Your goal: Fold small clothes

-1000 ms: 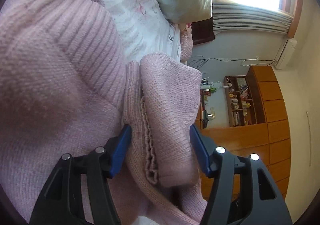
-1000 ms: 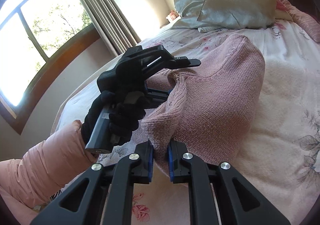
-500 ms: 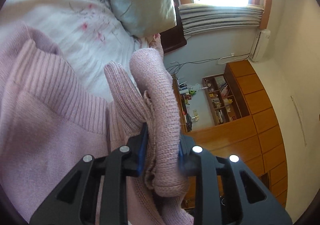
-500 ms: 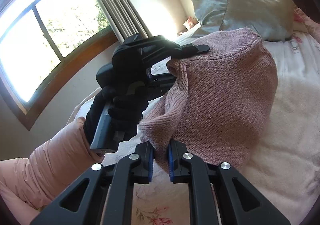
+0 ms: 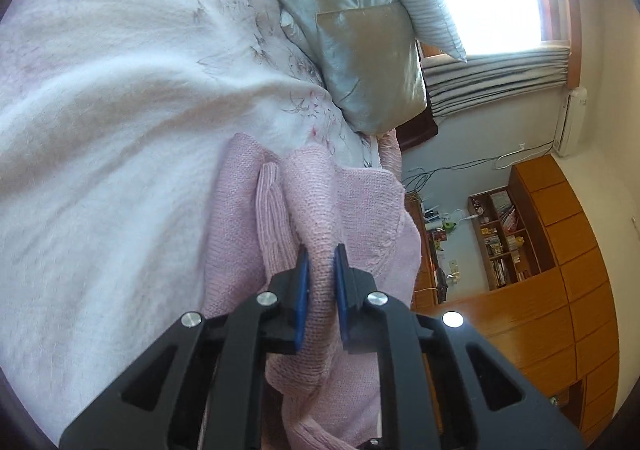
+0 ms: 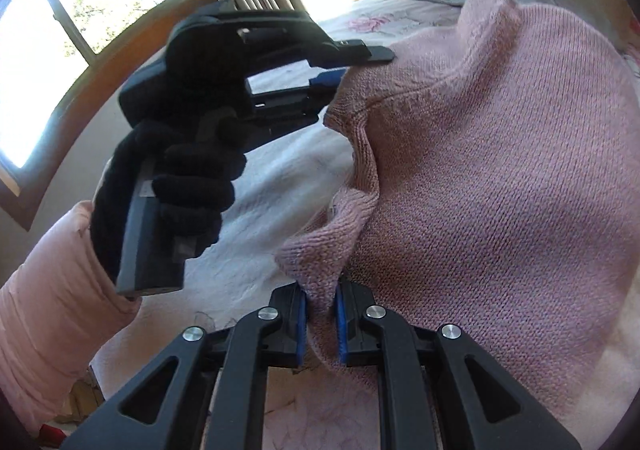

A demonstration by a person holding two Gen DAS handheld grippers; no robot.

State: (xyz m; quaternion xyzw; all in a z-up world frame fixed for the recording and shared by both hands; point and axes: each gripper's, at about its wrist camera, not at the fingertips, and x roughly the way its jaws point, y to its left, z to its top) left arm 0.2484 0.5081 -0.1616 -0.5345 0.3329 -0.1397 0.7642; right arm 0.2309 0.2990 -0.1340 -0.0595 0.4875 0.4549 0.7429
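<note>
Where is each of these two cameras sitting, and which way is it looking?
Left wrist: on the left gripper, looking along the bed toward the pillows; only its fingers show.
Right wrist: on the right gripper, facing the window; a gloved hand and pink sleeve show.
Shared: the pink sweater, clamped by both, and the floral bedspread.

Both tongs, left (image 5: 321, 270) and right (image 6: 321, 310), are clamped on knit fabric; a black-gloved hand (image 6: 176, 178) grips the left handle.
</note>
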